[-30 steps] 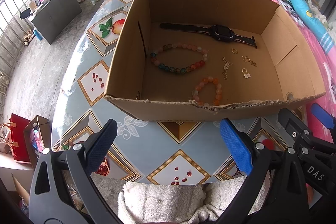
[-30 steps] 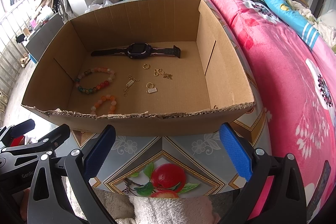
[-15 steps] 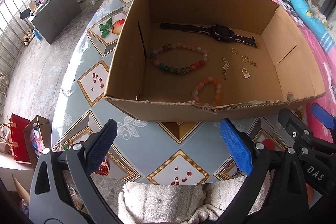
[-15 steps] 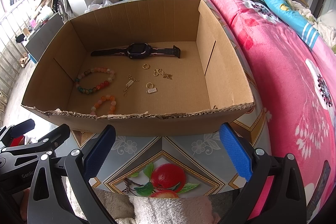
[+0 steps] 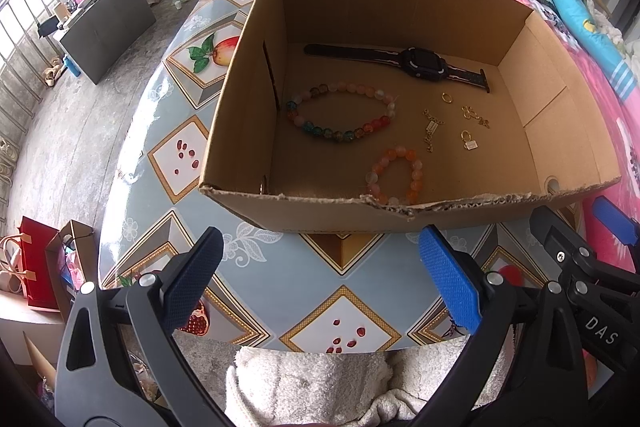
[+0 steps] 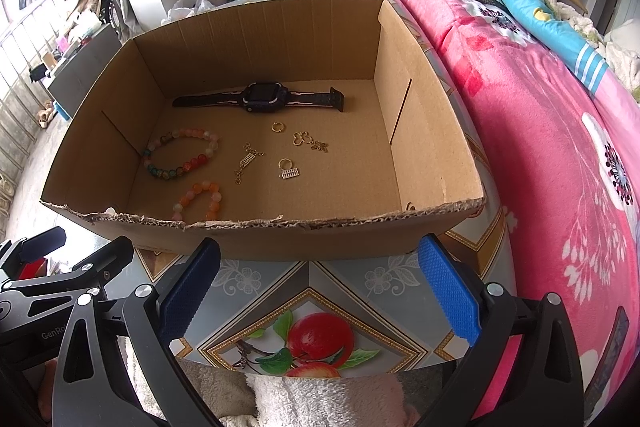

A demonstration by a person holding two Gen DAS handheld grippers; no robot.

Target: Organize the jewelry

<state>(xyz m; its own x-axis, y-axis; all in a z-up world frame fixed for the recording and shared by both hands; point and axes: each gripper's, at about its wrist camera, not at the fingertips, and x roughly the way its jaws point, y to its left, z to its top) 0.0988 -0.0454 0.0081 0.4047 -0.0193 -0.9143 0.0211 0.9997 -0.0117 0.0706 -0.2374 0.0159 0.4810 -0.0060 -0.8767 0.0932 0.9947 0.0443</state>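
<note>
A: In the left wrist view, what lay furthest left?

B: Bare grey floor, a red paper bag (image 5: 34, 263) low by the table edge and a dark grey cabinet (image 5: 106, 27) farther back. The right wrist view showed neither the bag nor that stretch of floor. Next came the round table with its fruit-patterned blue-grey cover (image 5: 172, 155), and on it the open brown cardboard box (image 5: 320, 215).

A: And the jewelry?

B: All on the box floor. From the left: a long multicoloured bead bracelet (image 5: 340, 115), a smaller orange and pink bead bracelet (image 5: 396, 175) close behind the torn front wall, a thin gold chain (image 5: 431, 131), a small gold ring (image 5: 447, 98), a gold butterfly charm (image 5: 476, 117) and a gold hoop with a square tag (image 5: 469, 141). A black wristwatch with a long strap (image 5: 400, 61) lay across the back, apart from the beads.

A: What did the right wrist view add?

B: The pink flowered blanket (image 6: 540, 131) filling its right side, with a blue striped pillow (image 6: 536, 7) on top. It also showed the chain and tag more plainly.

A: The grippers?

B: The left gripper (image 5: 320, 277) stood with its blue-padded jaws wide apart and empty, over the table in front of the box. The right gripper (image 6: 320, 285) was likewise wide and empty. Each view caught the other's black frame at its edge.
</note>
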